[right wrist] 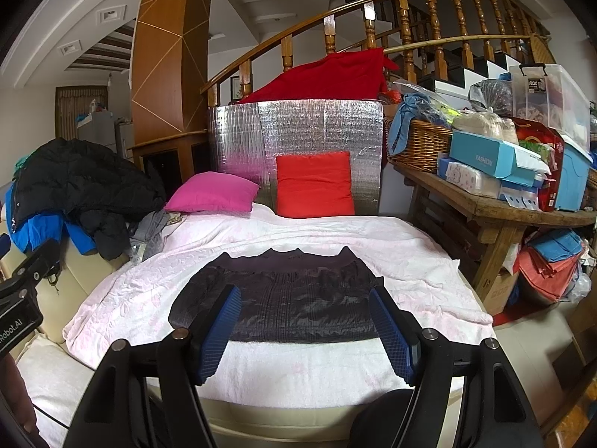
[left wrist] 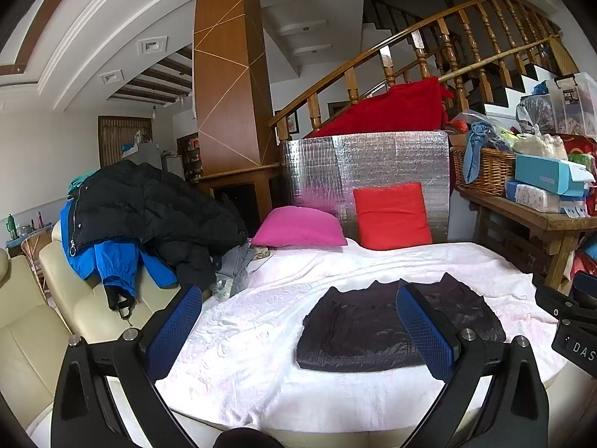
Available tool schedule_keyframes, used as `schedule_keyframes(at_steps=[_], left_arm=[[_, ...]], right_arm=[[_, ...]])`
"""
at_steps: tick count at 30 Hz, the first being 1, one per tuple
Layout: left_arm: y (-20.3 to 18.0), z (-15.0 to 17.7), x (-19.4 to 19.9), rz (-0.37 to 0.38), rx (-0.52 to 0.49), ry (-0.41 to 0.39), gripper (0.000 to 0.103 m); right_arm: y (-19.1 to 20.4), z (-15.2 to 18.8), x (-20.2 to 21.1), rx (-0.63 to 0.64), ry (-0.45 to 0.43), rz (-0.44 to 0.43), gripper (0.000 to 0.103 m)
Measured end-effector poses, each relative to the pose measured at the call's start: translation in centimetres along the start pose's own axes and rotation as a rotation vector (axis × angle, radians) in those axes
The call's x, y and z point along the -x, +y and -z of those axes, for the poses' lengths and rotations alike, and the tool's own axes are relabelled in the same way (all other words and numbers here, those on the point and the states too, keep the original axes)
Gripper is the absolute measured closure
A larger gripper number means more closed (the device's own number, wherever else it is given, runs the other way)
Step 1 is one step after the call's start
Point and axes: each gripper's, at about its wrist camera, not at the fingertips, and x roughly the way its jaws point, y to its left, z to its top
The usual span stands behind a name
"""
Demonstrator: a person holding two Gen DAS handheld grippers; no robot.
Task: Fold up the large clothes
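Dark garment (right wrist: 287, 298) lies folded flat on the white blanket (right wrist: 335, 231) covering the bed, approx. centred between the L and R edges and closer to the near edge than to the pillows. Its collar points face the far edge; the near hem runs roughly parallel to the near edge.

Left gripper (left wrist: 298, 332): released, jaws spread wide, nothing between the pads. It hangs over the near-left part of the bed; in the left wrist view the garment shows between and behind the 2 blue pads, with no contact seen.

Right gripper (right wrist: 304, 332): released, jaws spread wide, empty. It hangs over the near edge, with the garment's near hem framed between the pads, w/o visible contact. The left gripper's body shows at the left margin of the right wrist view.

Far edge of bed: pink pillow (right wrist: 212, 192) toward the far-left, red pillow (right wrist: 315, 184) beside it, upright against a silver foil panel (right wrist: 298, 130).

Left edge: pile of jackets (left wrist: 149, 216), black over blue, resting on a cream sofa (left wrist: 56, 298) adjacent to the bed.

Right side: wooden tabletop (right wrist: 496, 205) carrying a wicker basket (right wrist: 421, 145), boxes and bags.
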Motion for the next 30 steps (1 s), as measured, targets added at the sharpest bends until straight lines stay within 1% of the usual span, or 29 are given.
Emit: schedule_keyframes(at_steps=[13,18,24,30], left_arm=[[0.5,0.5,-0.6,-0.005,0.008,0.017,0.000],[1.0,0.6,-1.4,-0.010,0.017,0.035,0.000],[1.4,0.5,-2.4,-0.039,0.023,0.047,0.000],[1.0,0.6,-4.2,-0.055,0.014,0.076,0.000]], right_arm=[[0.6,0.2,-1.0,0.015,0.016,-0.004,0.028],[1.5,0.1,-1.9,0.033,0.029,-0.006,0.028],[2.1,-0.7,-3.2,0.051,0.020,-0.018,0.028],[2.4,-0.8,-5.2,0.061,0.034,-0.025,0.028]])
